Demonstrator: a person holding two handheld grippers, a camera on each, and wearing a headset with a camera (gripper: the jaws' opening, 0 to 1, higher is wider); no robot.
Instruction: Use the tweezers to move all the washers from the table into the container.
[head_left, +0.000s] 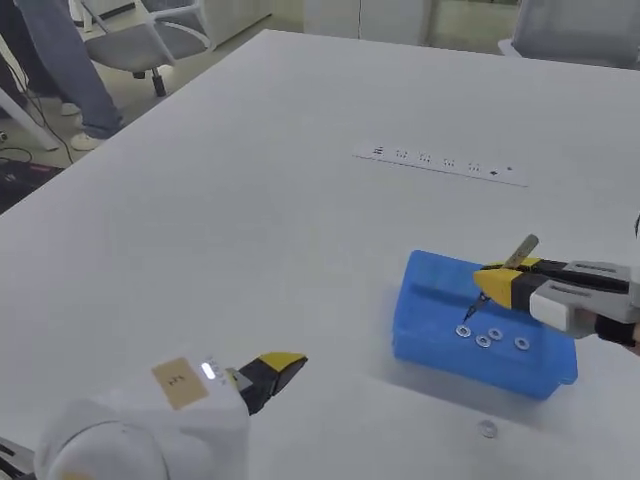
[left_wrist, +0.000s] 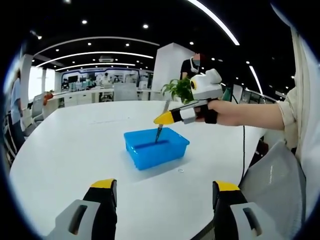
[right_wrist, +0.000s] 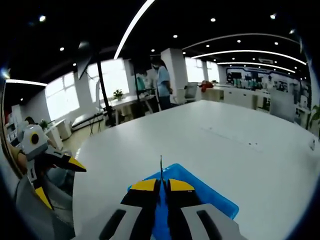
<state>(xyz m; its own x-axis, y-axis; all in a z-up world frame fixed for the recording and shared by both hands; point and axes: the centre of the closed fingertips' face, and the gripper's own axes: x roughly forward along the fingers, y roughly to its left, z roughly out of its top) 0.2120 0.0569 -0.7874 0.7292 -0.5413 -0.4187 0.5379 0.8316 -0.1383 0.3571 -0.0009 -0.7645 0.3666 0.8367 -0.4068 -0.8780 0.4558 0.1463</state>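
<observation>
Head view: right gripper (head_left: 484, 281), fingers pinched narrow on slim metal tweezers (head_left: 524, 247). Below the fingers, blue rectangular plastic container (head_left: 450, 362) holding four small silver ring washers (head_left: 484, 341). Fifth washer (head_left: 487, 429) on white surface (head_left: 250, 200), beside the container.
Left gripper view: left gripper (left_wrist: 165, 186), fingers wide, empty.
Right gripper view: tweezers between fingers, container beneath.

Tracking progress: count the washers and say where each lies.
5. Four washers lie in the blue container; one washer lies on the table beside it. The tweezers may hide more.
</observation>
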